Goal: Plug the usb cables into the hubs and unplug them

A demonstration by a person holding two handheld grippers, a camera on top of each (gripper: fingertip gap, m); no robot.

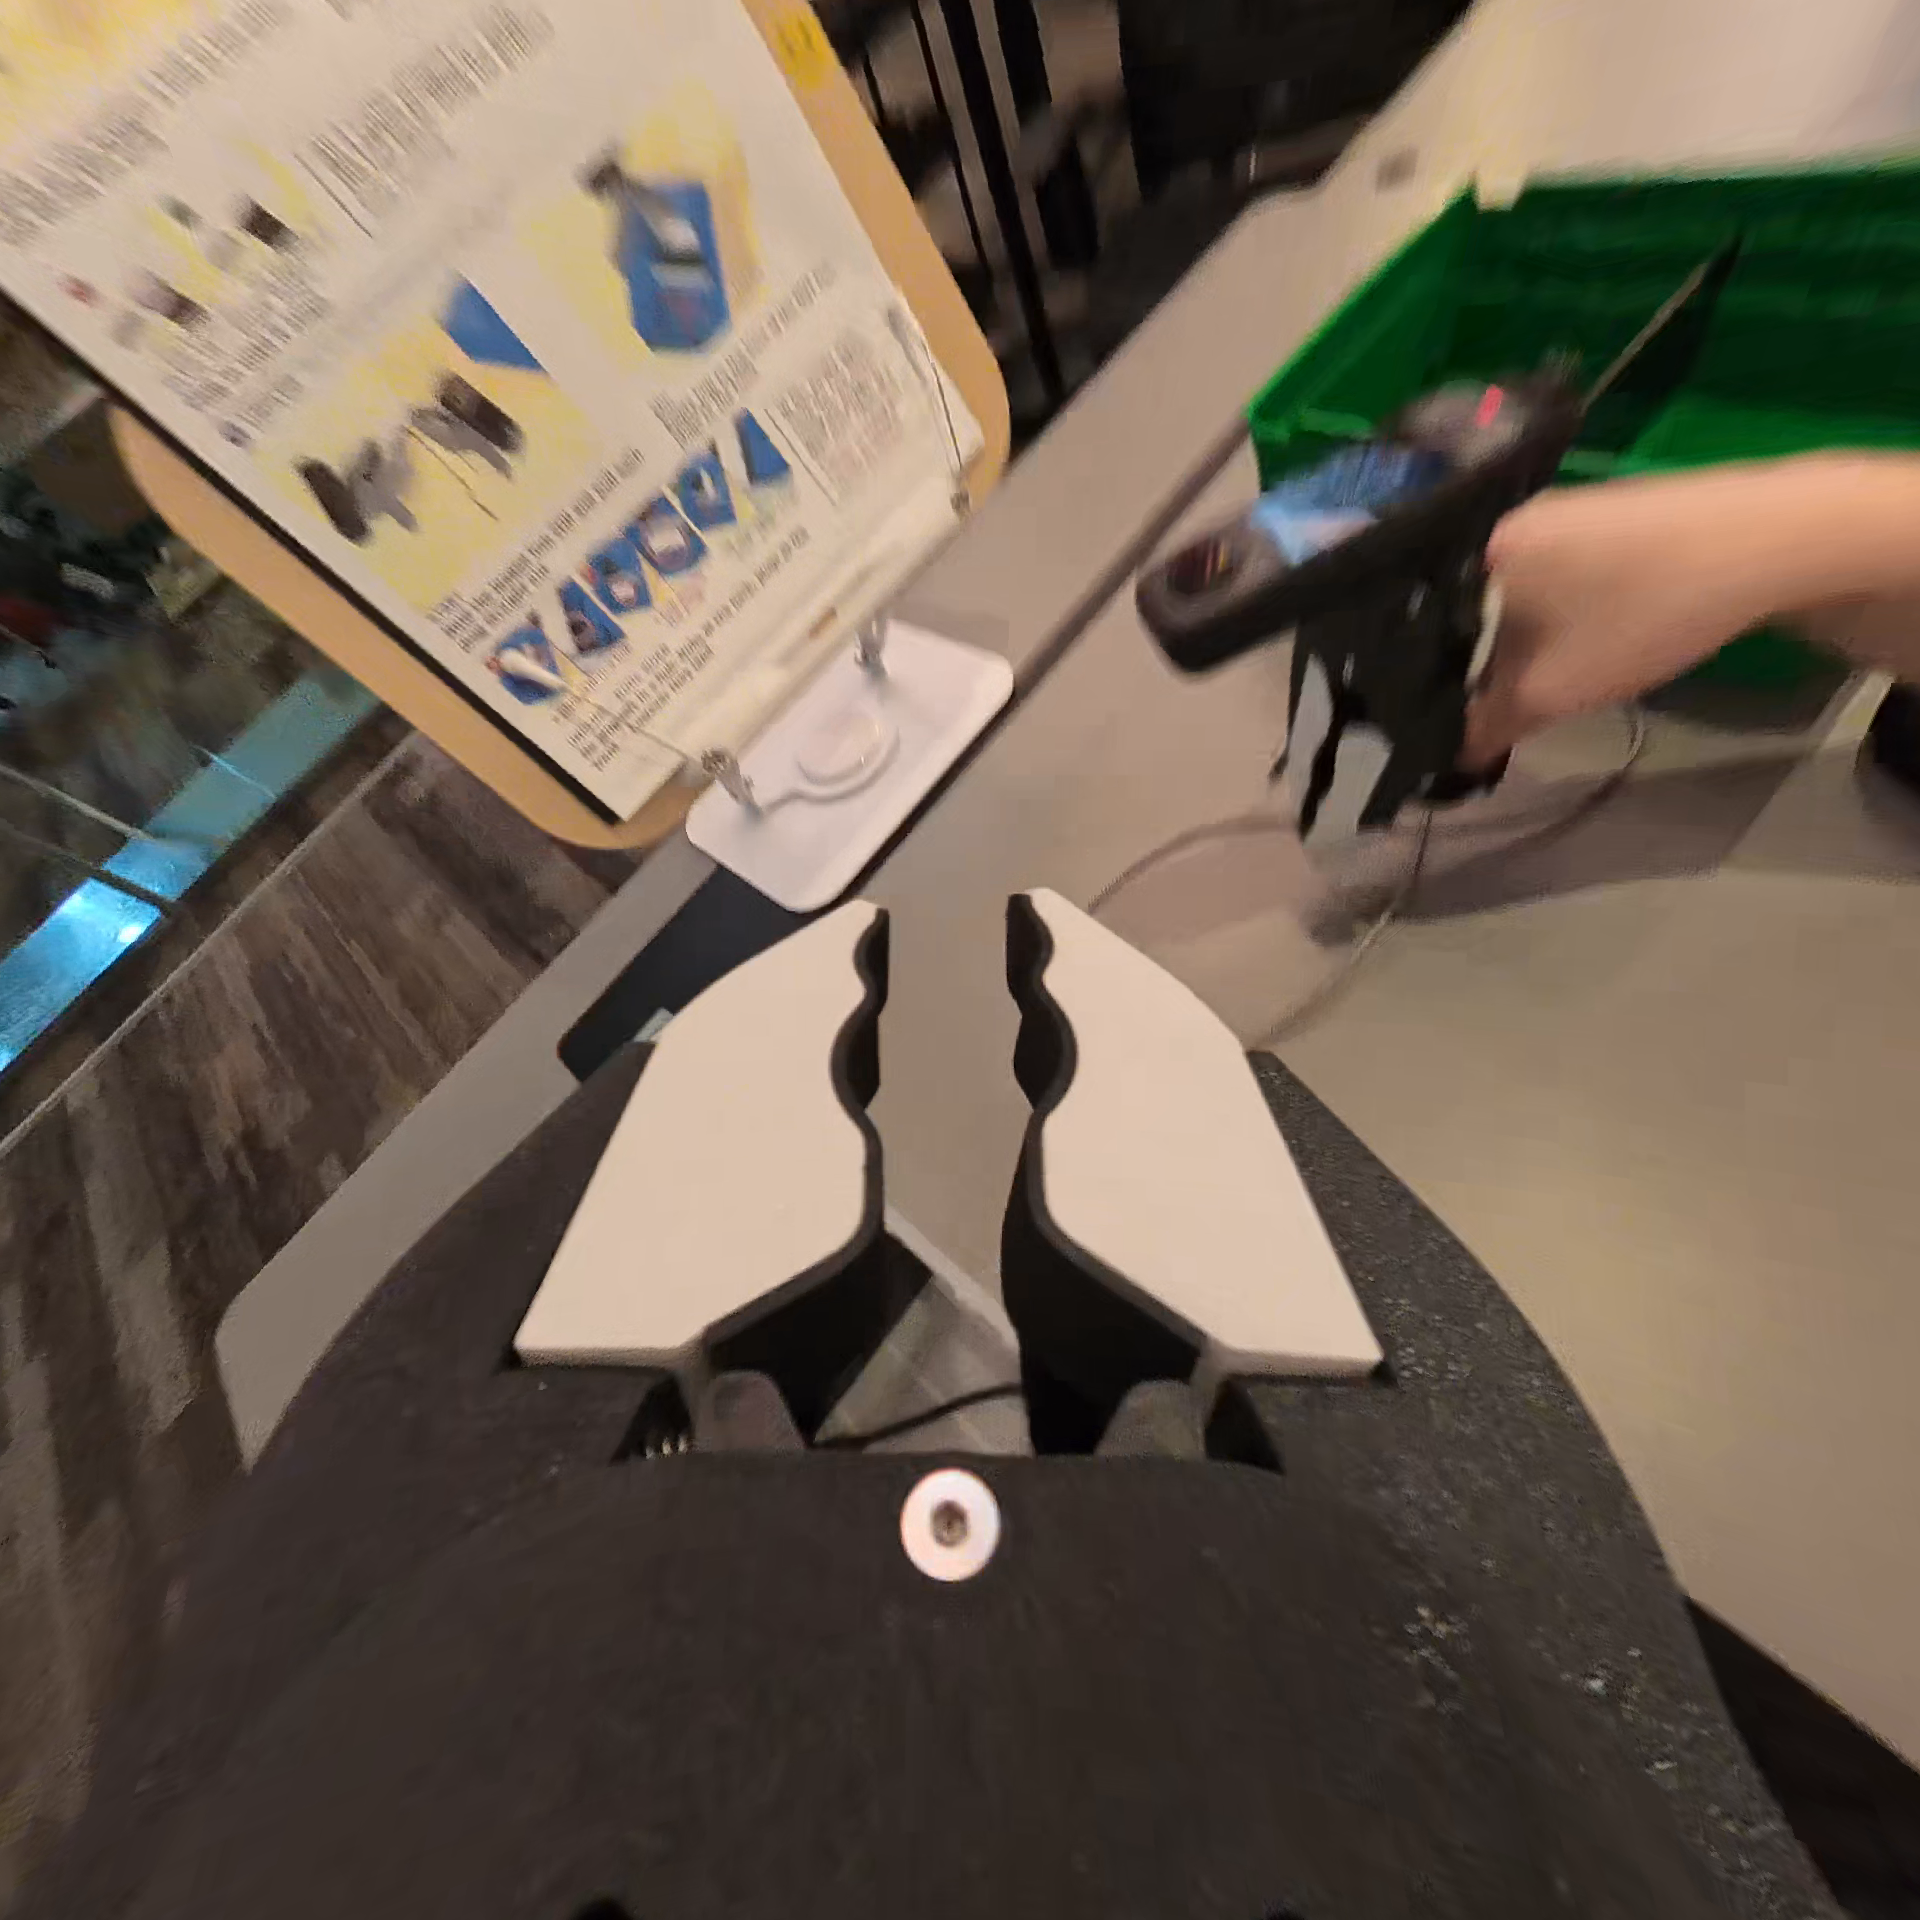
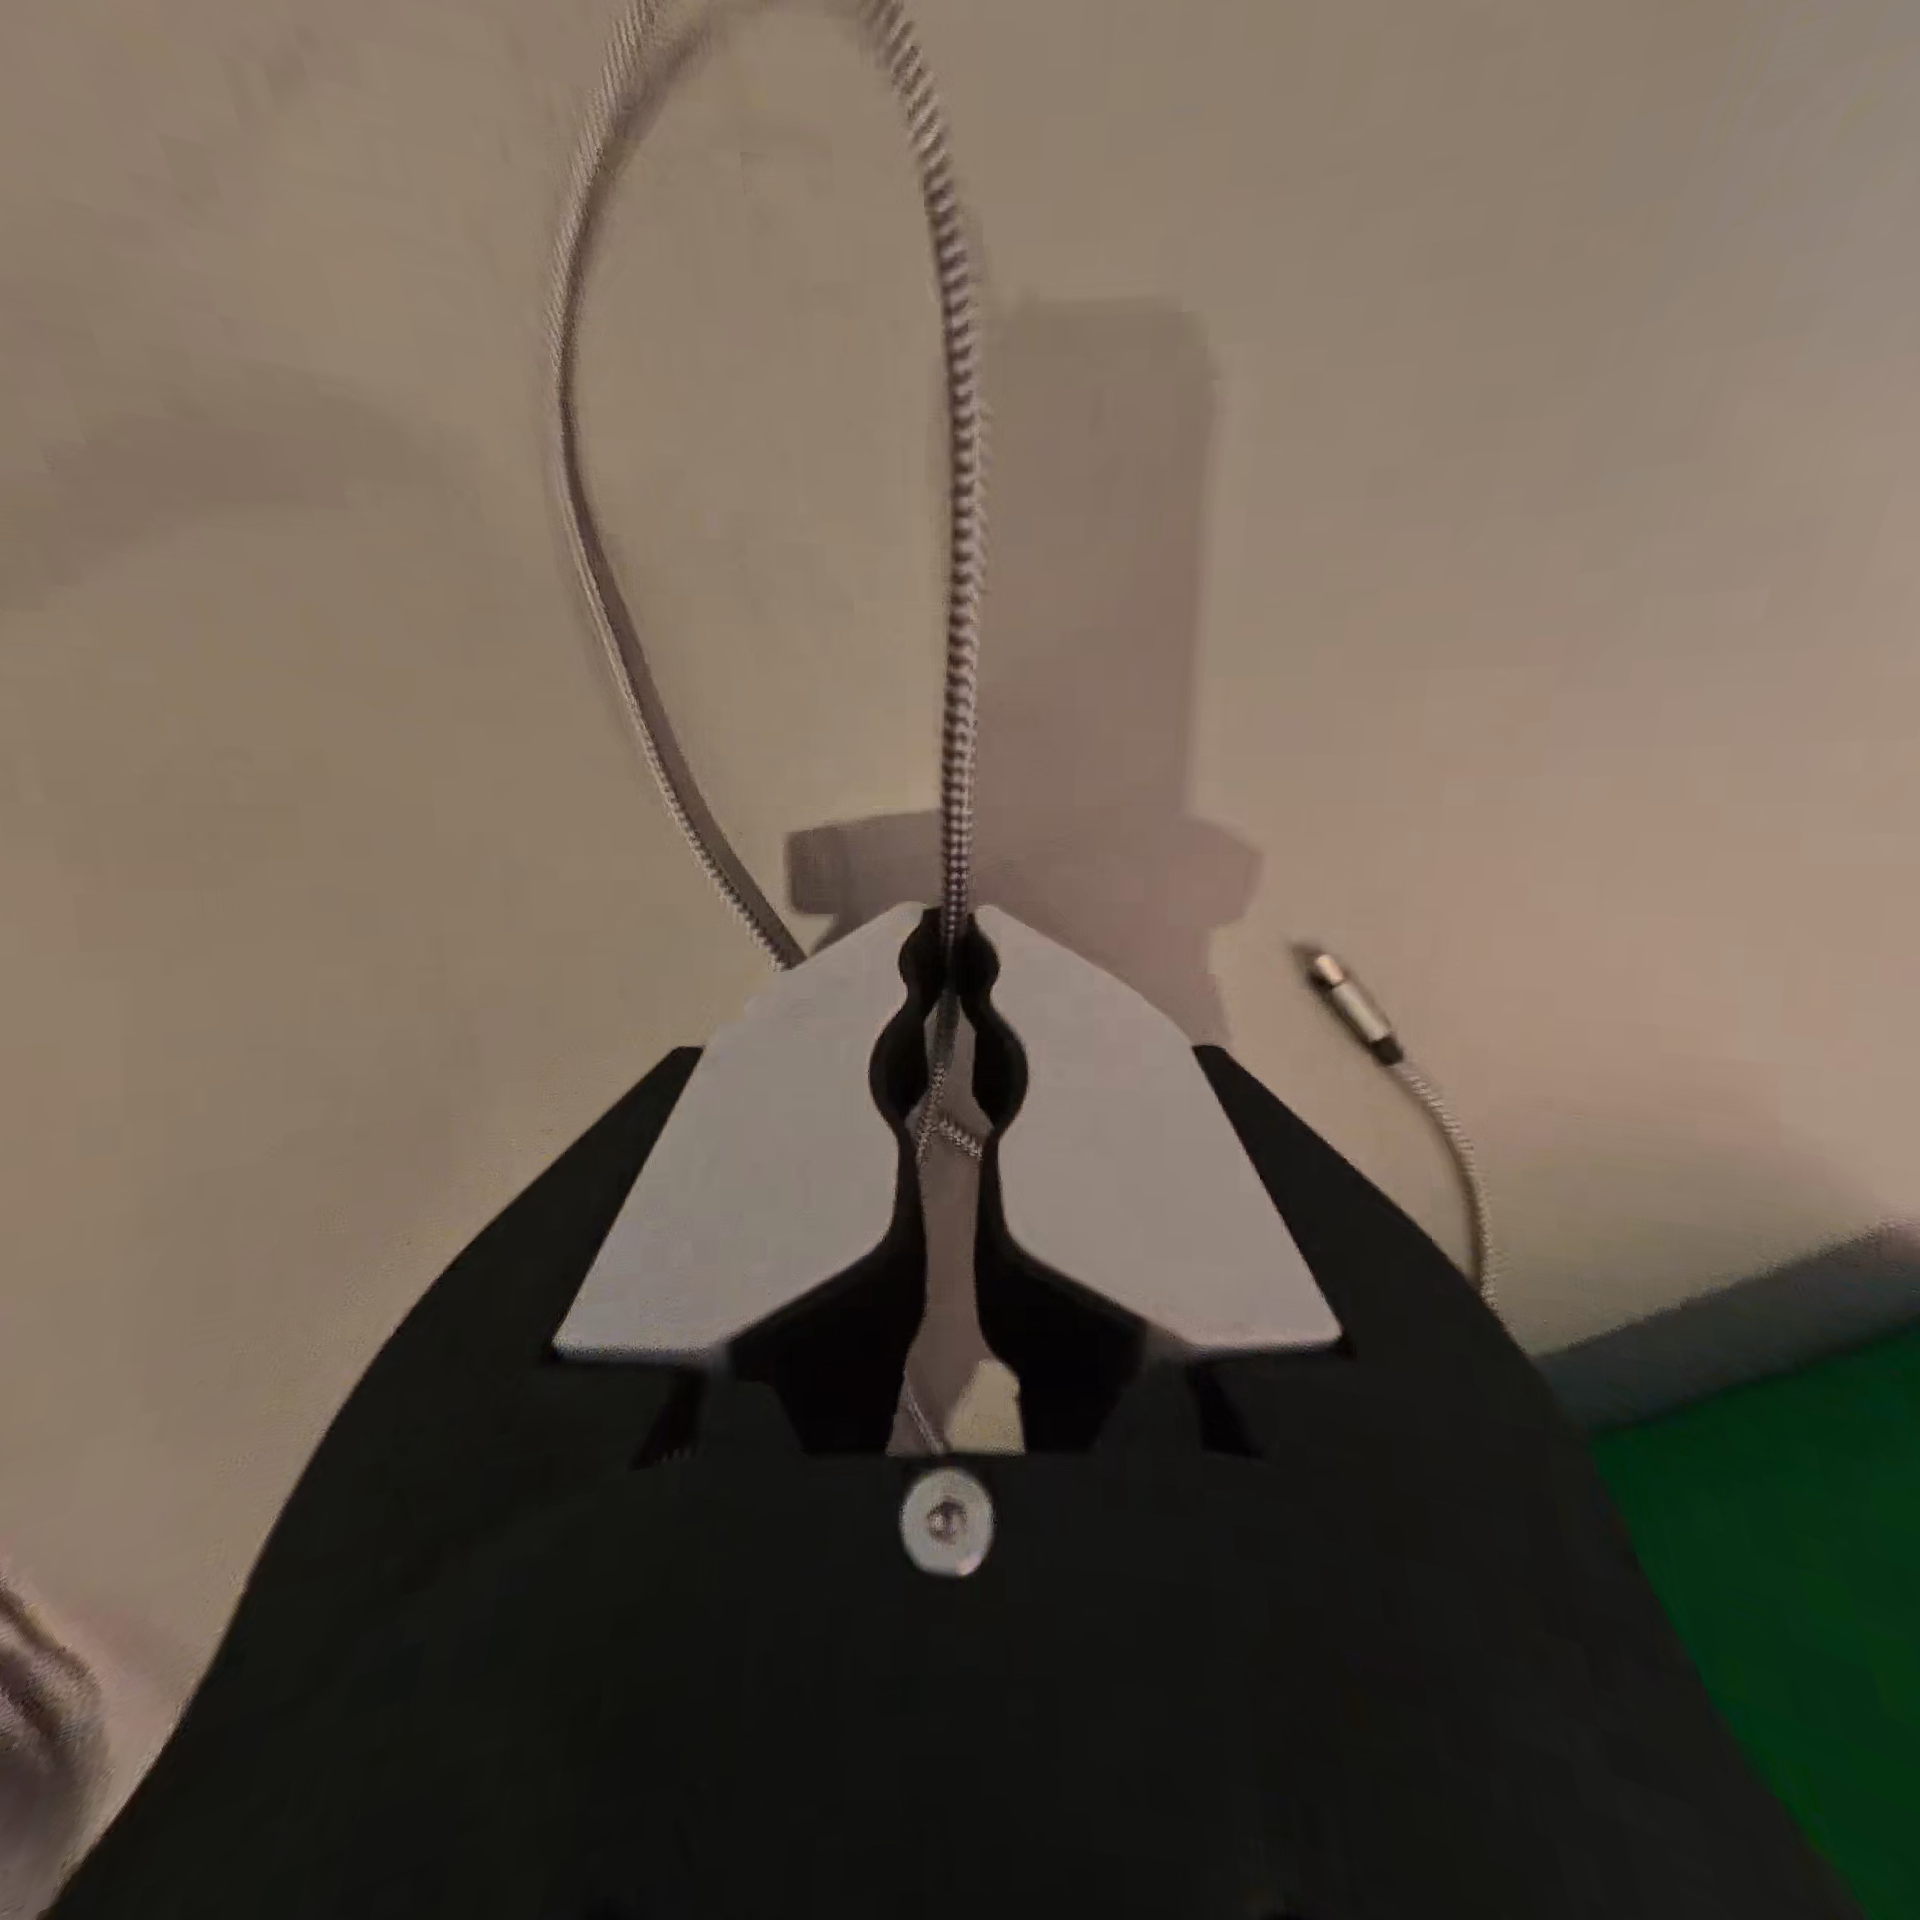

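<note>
My right gripper is shut on a silver braided usb cable, which loops up and back down to the beige table. The cable's metal plug lies on the table to the right of the fingers. My left gripper is open and empty above the table's left edge. In the left wrist view the right gripper is held by a hand at the right, pointing down, with the cable curling beneath it. No hub shows in either view.
A green bin stands at the back right and shows as a green corner in the right wrist view. A tilted instruction board on a white stand is at the left. A dark flat item lies near the table edge. Across from one pair of fingers to the other is roughly 30 centimetres.
</note>
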